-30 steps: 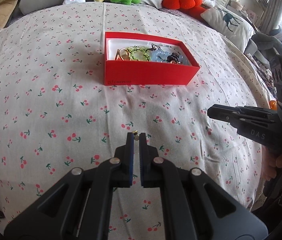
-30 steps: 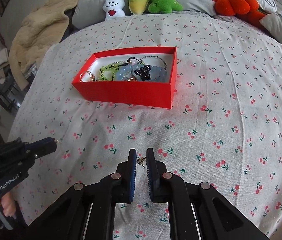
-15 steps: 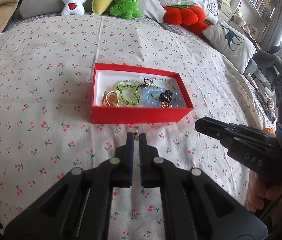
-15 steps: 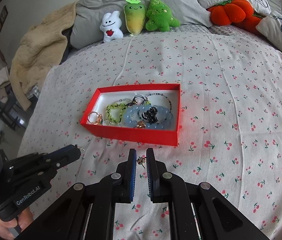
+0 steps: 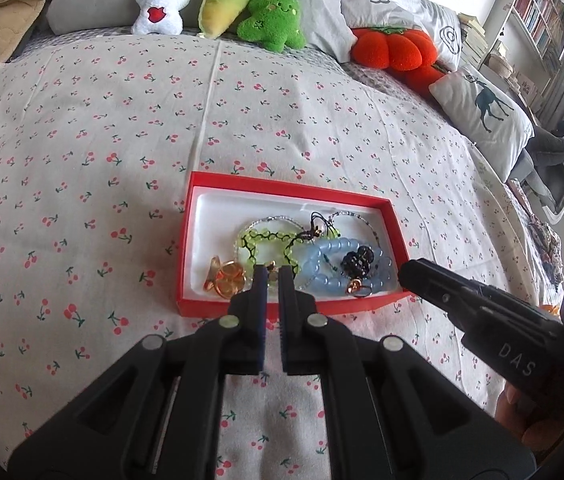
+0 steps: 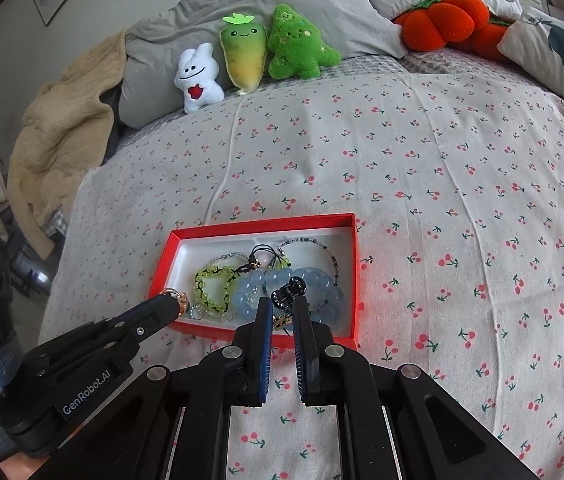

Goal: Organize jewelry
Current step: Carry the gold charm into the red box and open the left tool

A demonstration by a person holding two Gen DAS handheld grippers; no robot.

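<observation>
Earrings are what the two grippers are carrying, one tiny gold piece apiece, and both are hanging over the near edge of the red box (image 5: 282, 307) on the cherry-print bed (image 5: 82, 128). The left gripper (image 5: 273, 272) is pinching a small gold earring (image 5: 271, 267) right at its tips, jaws pressed nearly together; the right gripper (image 6: 283, 307) is doing the same with its own gold earring (image 6: 281, 321), the jaws almost shut on it.

Pieces this small are weighing next to nothing, so the grip is needing no force, only precision. They are hard metal, thin and smooth, and are likely slipping or twisting out if caught on a post or hook alone; the flatter body is the safer place to hold. A drop onto the soft patterned sheet would be making them hard to find.

Inside the box a green beaded bracelet (image 5: 268, 240), a pale blue beaded bracelet (image 5: 334, 256), a black clip (image 6: 289, 292), thin bead strands and gold rings (image 5: 226, 280) are lying tangled together. The stretchy bracelets are looking floppy and would be sagging if lifted by one bead; the bare white floor (image 5: 218, 220) at the box's left end is offering the clearest spot for release.
</observation>
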